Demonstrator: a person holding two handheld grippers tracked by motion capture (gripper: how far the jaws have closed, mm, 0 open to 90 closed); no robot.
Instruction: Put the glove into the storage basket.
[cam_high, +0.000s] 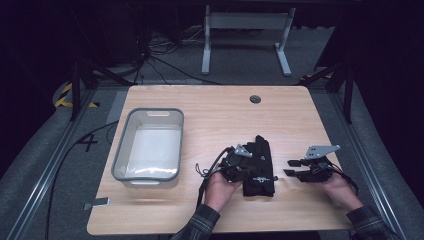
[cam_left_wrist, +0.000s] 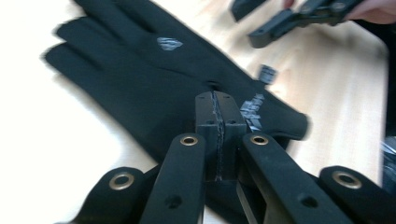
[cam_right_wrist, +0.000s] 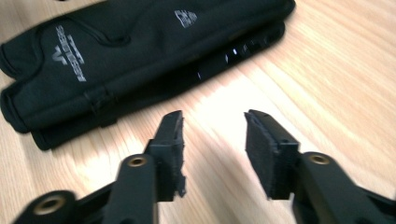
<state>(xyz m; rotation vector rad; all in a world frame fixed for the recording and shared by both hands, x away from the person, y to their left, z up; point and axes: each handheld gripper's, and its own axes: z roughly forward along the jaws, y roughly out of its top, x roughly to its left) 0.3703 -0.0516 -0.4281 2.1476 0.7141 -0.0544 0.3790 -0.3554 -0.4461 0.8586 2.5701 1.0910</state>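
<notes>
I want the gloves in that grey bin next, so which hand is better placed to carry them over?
Left, probably. The left gripper is already at the black gloves, jaws closed, apparently pinching the fabric, and nearer the grey bin. The right gripper is open beside them.

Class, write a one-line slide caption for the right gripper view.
Open right gripper poised above the wooden table, jaws apart and empty, just short of the stacked black gloves.

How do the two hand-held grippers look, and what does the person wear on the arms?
Both the left gripper and the right gripper are black, with two flat jaws on linkage bars joined by brass-coloured rivets. Each carries a grey three-cornered plate on top, and a black cable trails from each. The jaw faces look rough-padded. The person's sleeves are dark plaid.
</notes>
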